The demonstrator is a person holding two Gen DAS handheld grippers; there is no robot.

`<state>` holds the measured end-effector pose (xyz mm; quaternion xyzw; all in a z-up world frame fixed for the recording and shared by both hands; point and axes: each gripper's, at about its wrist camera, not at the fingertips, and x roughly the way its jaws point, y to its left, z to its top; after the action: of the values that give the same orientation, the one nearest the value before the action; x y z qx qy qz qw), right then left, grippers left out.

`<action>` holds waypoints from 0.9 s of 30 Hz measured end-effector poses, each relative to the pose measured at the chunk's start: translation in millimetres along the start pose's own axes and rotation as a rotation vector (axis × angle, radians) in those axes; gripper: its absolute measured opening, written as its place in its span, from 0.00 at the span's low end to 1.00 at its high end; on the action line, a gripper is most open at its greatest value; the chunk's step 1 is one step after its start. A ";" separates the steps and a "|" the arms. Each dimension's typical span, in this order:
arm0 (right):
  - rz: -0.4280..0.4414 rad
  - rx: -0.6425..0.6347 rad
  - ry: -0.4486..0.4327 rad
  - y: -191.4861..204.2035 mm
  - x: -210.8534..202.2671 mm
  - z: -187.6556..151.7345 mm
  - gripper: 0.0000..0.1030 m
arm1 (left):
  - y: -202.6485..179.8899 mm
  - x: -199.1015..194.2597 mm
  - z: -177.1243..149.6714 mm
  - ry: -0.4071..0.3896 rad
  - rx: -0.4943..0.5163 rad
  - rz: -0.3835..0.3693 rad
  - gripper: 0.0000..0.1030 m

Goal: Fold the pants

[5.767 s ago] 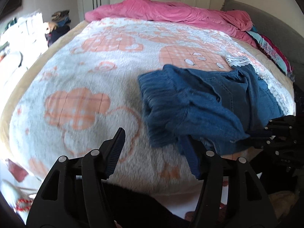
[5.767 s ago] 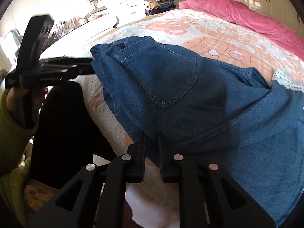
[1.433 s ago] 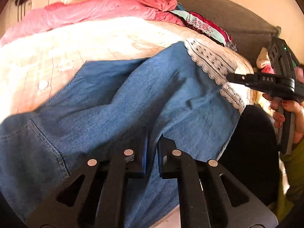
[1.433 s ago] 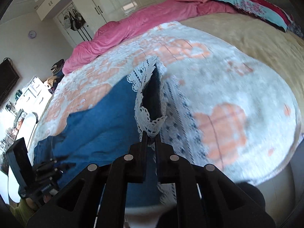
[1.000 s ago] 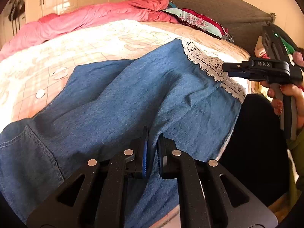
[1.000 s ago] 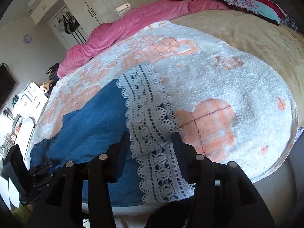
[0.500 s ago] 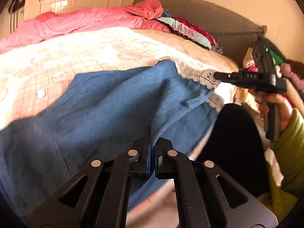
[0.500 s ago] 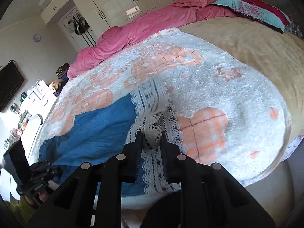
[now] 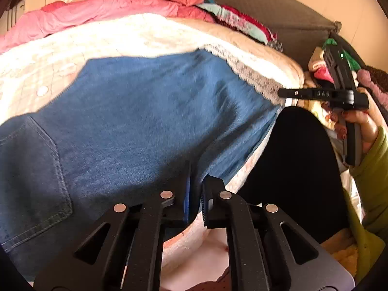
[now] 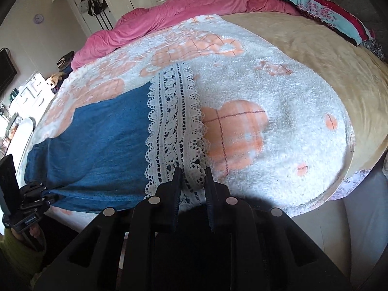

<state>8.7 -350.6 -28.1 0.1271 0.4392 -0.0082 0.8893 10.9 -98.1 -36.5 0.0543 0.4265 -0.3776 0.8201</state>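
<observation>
- My left matte black plastic two-finger gripper (image 9: pixel 195 194) has triangular cut-outs in its arms, round silver pivot screws and a blue ribbed pad on one finger.
- My right matte black two-finger gripper (image 10: pixel 192 181) is built alike; seen from the left camera, its side carries the white letters "DAS" and a small green light.
- I wear olive-green long sleeves (image 9: pixel 371 169), dark trousers (image 9: pixel 295 157) and dark red nail polish.
</observation>
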 end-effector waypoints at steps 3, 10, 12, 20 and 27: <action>-0.046 -0.024 0.027 1.5 5.2 -3.0 0.19 | 0.0 3.7 -1.7 0.011 0.009 0.004 0.04; -0.048 -0.023 -0.085 14.5 -32.1 10.6 0.39 | 0.9 -20.5 -4.9 -0.033 -0.010 -0.015 0.40; 0.000 -0.076 -0.098 34.5 -35.0 15.0 0.39 | 10.4 -41.6 -4.7 -0.081 -0.058 0.002 0.40; 0.135 -0.246 0.008 107.2 24.3 17.8 0.43 | 98.3 -144.6 -29.7 -0.235 -0.356 0.346 0.58; 0.107 -0.231 0.096 106.1 58.9 9.3 0.53 | 156.4 -158.1 -69.9 -0.188 -0.618 0.439 0.65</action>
<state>65.5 -244.4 -45.6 0.0471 0.4717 0.0961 0.8753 13.5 132.1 0.1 -0.1400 0.4211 -0.0503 0.8947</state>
